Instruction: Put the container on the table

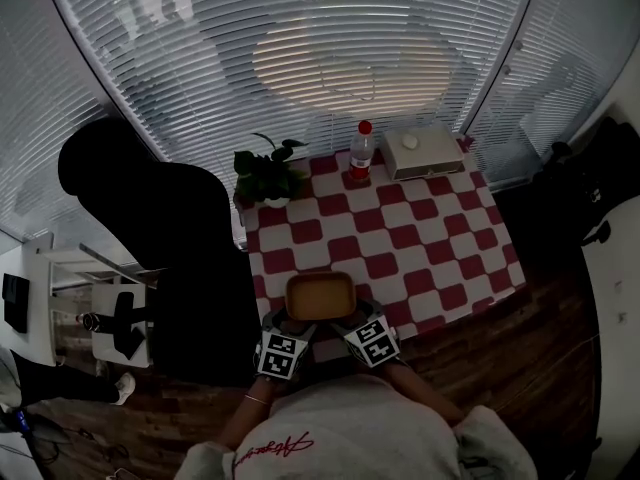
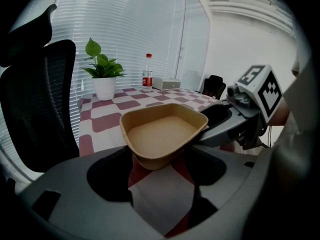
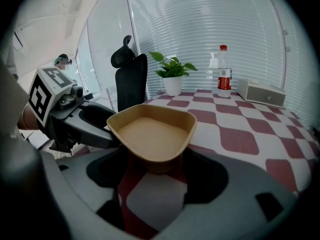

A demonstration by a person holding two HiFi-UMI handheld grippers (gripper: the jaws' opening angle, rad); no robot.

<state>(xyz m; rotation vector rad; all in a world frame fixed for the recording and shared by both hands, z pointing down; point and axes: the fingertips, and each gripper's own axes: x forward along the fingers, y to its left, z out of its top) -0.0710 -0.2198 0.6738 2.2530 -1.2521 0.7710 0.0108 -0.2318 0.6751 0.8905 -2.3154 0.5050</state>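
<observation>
A: What sits nearest the person?

B: The 2 grippers, side by side at the near edge of the bench [image 1: 432, 260]. The left gripper [image 1: 296, 324] and the right gripper [image 1: 350, 319] both point away from the person. Their marker cubes are just in front of the person's chest.

A: And the container?

B: The container [image 1: 320, 295] is a tan, shallow tray with rounded corners, and it is empty. It is at the near edge of the bench, over the red-and-white checked cloth [image 1: 400, 230], with a gripper at each of its 2 near corners. I cannot tell whether its base rests on the cloth or hangs just above it.

A: How do the jaws stand?

B: In each gripper view, 1 corner of the container sits between that gripper's jaws. The jaws press against its walls on both sides, so each gripper holds a corner. The cloth shows through the gap beneath.

A: What lies further out?

B: A black office chair [image 1: 170, 233] stands beside the bench on the left. At the far edge there are 3 things in a row. A potted plant [image 1: 268, 176] in a white pot is at the left corner. Next is a clear bottle [image 1: 361, 153] with a red cap, and beside it a white box [image 1: 424, 151]. Slatted blinds [image 1: 300, 58] cover the windows behind them.
</observation>
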